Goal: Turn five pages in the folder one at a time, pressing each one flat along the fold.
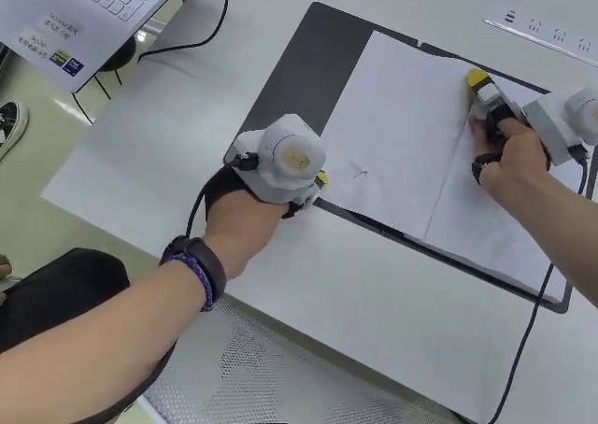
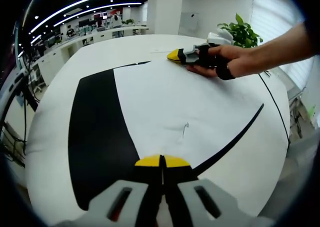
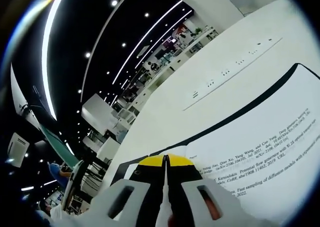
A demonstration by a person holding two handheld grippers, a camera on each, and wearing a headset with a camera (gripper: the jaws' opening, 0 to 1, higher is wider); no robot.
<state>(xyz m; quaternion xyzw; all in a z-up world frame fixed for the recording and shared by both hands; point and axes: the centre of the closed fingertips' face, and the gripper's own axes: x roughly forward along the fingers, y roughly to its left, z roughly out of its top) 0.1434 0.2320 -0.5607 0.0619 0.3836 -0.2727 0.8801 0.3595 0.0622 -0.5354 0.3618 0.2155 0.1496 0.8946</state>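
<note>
A black folder (image 1: 297,80) lies open on the white table, with a blank white page (image 1: 402,130) spread over its left half. My left gripper (image 1: 320,177) is shut, its yellow tips (image 2: 161,160) resting at the near edge of that page (image 2: 175,97). My right gripper (image 1: 477,77) is shut too, its yellow tip set down at the far end of the fold (image 1: 453,167). In the left gripper view it (image 2: 173,55) lies low on the paper under a hand. A printed page (image 3: 270,147) lies just right of the right gripper (image 3: 165,160).
A laptop (image 1: 103,4) sits at the table's far left with a black cable (image 1: 210,27) beside it. A white power strip (image 1: 551,32) lies beyond the folder. A black chair (image 1: 56,289) stands at the near left. A potted plant (image 2: 241,32) is behind the table.
</note>
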